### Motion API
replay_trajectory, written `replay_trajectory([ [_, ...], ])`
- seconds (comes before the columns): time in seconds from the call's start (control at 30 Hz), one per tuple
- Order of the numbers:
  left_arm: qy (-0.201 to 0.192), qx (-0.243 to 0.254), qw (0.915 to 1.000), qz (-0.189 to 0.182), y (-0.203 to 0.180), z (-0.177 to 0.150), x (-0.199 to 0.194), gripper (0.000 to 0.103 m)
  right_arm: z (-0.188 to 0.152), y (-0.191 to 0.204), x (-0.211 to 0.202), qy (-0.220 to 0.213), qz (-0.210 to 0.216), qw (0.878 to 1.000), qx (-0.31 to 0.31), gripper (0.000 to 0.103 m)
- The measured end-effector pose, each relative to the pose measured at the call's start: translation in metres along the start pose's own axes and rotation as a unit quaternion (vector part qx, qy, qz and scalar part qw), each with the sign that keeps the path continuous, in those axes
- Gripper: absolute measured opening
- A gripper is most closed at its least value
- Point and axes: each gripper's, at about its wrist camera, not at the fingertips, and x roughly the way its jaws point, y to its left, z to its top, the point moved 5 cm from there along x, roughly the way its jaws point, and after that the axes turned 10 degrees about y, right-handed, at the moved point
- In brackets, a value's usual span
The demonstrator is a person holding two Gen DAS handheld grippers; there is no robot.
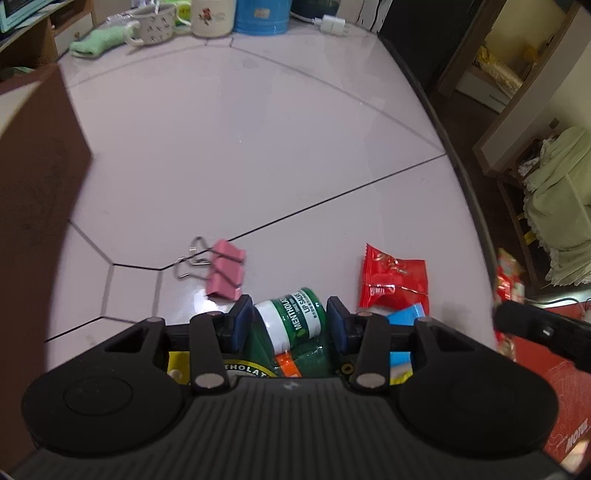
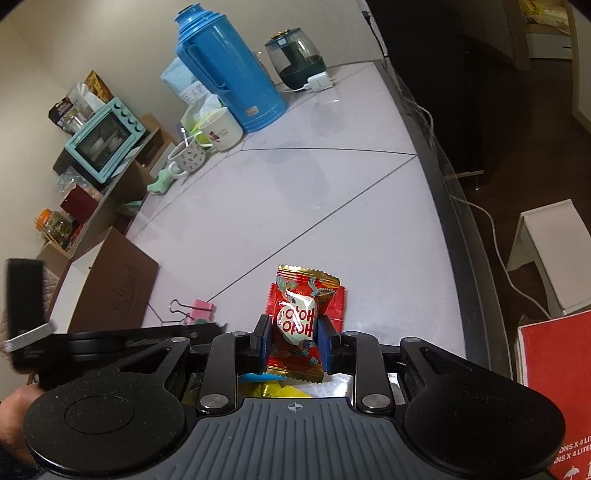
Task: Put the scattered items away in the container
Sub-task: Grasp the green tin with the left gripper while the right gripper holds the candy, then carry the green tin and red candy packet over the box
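A pale tiled surface (image 2: 295,192) is carrying a blue thermos (image 2: 229,74); the right hand-held gripper (image 2: 293,334) is grasping a red candy packet (image 2: 299,321), the left hand-held gripper (image 1: 290,319) sitting released around a lip-salve jar (image 1: 291,317).

We see a pale tiled bench (image 1: 229,155) carrying pink binder clips (image 1: 225,275), a red snack packet (image 1: 395,278), mugs (image 1: 155,24) and a blue thermos (image 2: 229,70).

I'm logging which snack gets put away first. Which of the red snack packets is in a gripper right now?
The gold-edged red packet with the white wrapped sweet printed on it, clamped in the right gripper. The plain red packet lies on the table, ungripped.
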Motion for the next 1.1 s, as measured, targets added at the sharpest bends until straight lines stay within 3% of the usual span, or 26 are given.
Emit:
replay_trajectory([
  [0.37,-0.079,0.013,0.9968,0.004,0.004,-0.02,-0.088,0.038,-0.011,0.036,-0.015,-0.015,0.031,0.999,-0.039,0.025],
  [0.67,-0.16,-0.001,0.9866,0.031,0.014,-0.037,-0.167,0.038,-0.011,0.085,-0.031,-0.042,0.077,0.991,-0.105,0.025],
  [1.1,-0.22,-0.067,0.9676,0.103,0.092,-0.065,-0.236,0.038,-0.021,0.186,-0.018,-0.042,0.151,0.967,-0.2,0.025],
])
